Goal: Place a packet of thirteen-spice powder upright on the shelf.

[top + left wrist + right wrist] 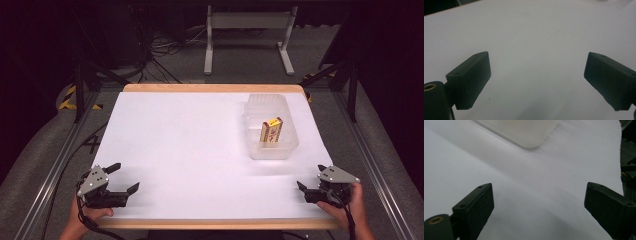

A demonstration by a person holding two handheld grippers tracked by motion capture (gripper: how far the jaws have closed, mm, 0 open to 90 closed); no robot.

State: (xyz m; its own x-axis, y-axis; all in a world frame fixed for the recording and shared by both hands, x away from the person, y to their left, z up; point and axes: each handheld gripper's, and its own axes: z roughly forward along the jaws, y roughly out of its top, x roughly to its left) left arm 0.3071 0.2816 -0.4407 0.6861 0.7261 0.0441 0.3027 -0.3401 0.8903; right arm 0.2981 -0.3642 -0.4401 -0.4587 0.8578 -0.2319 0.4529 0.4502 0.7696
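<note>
High view | left tool (122,176) near-left of bench (175,150), jaws wide, empty | right tool (311,178) near-right, jaws wide, empty | small box (271,131) upright inside clear tub (255,120), far right | risk: careless reach tips box or shoves light tub.

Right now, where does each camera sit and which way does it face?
High view: above the near edge, looking forward and down on the white table; both hands, left gripper, right gripper.
Left gripper view: between open jaws, at table.
Right gripper view: between open jaws; shares the clear plastic tub holding a yellow box.
</note>
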